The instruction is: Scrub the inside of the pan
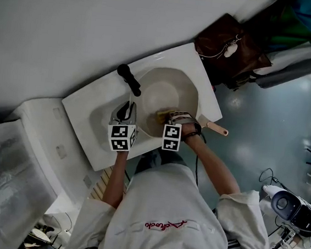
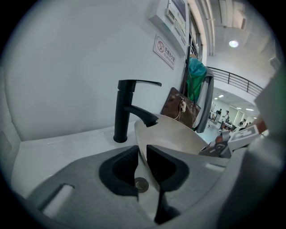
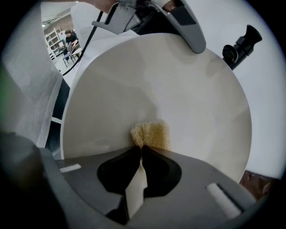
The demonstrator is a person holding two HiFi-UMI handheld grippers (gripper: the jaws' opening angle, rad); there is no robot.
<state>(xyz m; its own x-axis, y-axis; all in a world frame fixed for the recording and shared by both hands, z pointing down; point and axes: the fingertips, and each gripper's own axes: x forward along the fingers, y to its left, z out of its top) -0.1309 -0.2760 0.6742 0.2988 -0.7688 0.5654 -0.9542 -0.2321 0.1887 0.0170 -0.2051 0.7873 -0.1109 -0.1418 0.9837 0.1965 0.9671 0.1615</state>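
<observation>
A cream pan [image 1: 164, 94] sits tilted in the white sink [image 1: 100, 101], its light handle [image 1: 219, 129] pointing right. My left gripper [image 1: 126, 110] is shut on the pan's near rim [image 2: 144, 154], which runs between the jaws. My right gripper [image 1: 170, 117] is shut on a yellow sponge [image 3: 150, 134] that presses against the pan's inner surface [image 3: 161, 85] near its lower middle. In the right gripper view the jaws [image 3: 141, 148] meet just behind the sponge, and the left gripper [image 3: 185, 20] shows at the pan's far rim.
A black faucet [image 1: 128, 79] stands at the back of the sink, its spout over the pan [image 2: 147, 117]. The drain [image 2: 141, 183] lies below the rim. A brown bag [image 1: 230, 46] hangs to the right. A plastic-wrapped white unit [image 1: 13, 161] is on the left.
</observation>
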